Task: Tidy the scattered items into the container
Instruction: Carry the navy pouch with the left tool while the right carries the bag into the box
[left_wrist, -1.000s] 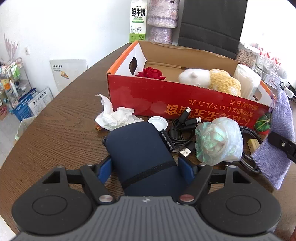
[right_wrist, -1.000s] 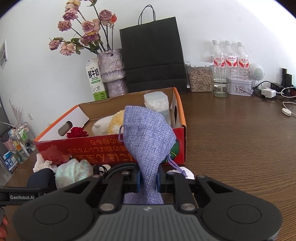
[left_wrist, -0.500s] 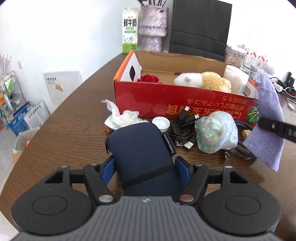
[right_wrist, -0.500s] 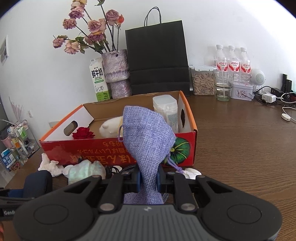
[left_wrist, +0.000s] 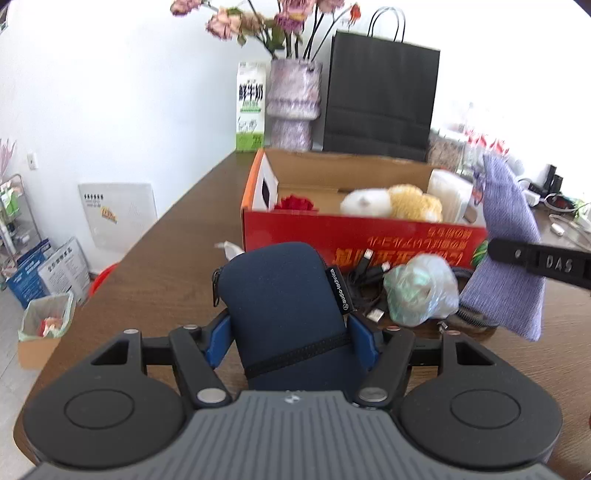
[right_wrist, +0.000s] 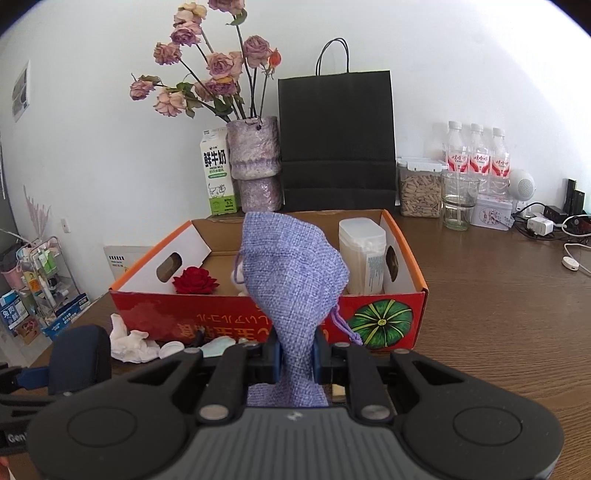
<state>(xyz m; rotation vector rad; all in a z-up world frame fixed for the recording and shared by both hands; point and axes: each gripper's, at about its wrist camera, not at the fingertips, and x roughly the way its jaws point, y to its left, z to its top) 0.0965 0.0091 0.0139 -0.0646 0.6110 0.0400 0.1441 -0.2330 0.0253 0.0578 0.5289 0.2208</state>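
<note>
My left gripper (left_wrist: 290, 332) is shut on a navy zip pouch (left_wrist: 284, 295) and holds it above the table in front of the red cardboard box (left_wrist: 354, 236). My right gripper (right_wrist: 295, 354) is shut on a purple woven bag (right_wrist: 291, 273), lifted in front of the box (right_wrist: 380, 317); the bag also shows in the left wrist view (left_wrist: 506, 236). In the box lie a red rose (right_wrist: 195, 280), a plush toy (left_wrist: 391, 201) and a white plastic container (right_wrist: 364, 254). On the table before the box lie a crumpled tissue (right_wrist: 131, 341), black cables (left_wrist: 369, 273) and a crinkled plastic bag (left_wrist: 421, 291).
Behind the box stand a milk carton (right_wrist: 218, 173), a vase of dried roses (right_wrist: 255, 162) and a black paper bag (right_wrist: 336, 140). Bottles (right_wrist: 476, 158), a jar (right_wrist: 419, 192) and a glass (right_wrist: 458, 199) stand at the back right, with chargers and cords (right_wrist: 554, 225) at the far right.
Both grippers have risen with their loads. The navy pouch has lifted off the table and tilted up. The purple bag has risen higher in front of the box.
</note>
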